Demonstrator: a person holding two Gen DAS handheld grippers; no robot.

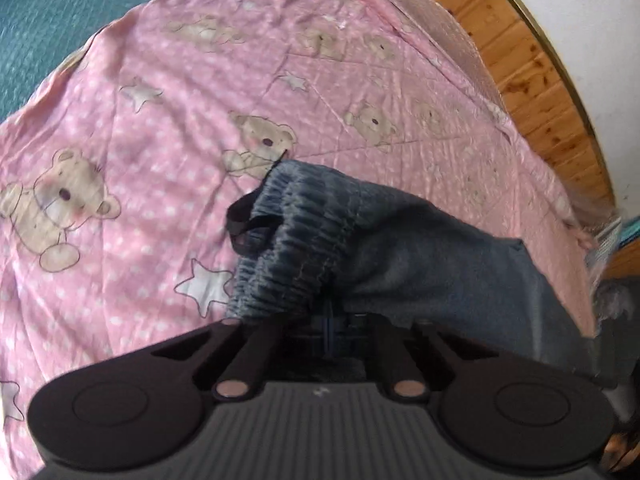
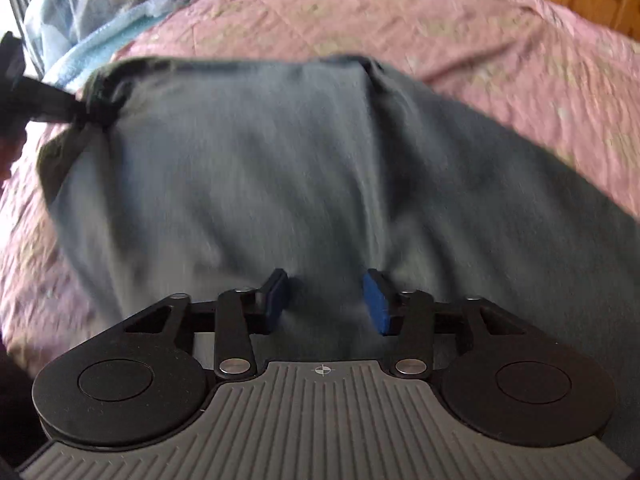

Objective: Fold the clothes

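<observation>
Two grippers work over a bed covered by a pink quilt [image 1: 168, 152] printed with teddy bears, stars and white dots. On it lies a grey-blue garment [image 2: 280, 168] with a gathered elastic waistband [image 1: 288, 248] and a black drawstring loop [image 1: 240, 220].

In the left wrist view, the left gripper [image 1: 328, 320] has its fingers drawn together with the bunched waistband between them, pinching the cloth; the fingertips themselves are hidden under the fabric.

In the right wrist view, the right gripper [image 2: 326, 304] has its blue-padded fingers [image 2: 376, 304] spread apart, with the garment's cloth lying in the gap between them and not clamped. That view is blurred. At its left edge, the other gripper's dark tip pinches a corner of the garment.

Wooden panelling [image 1: 532, 72] lines the far side of the bed, and a teal textured cover [image 1: 48, 32] lies beyond the quilt's edge.
</observation>
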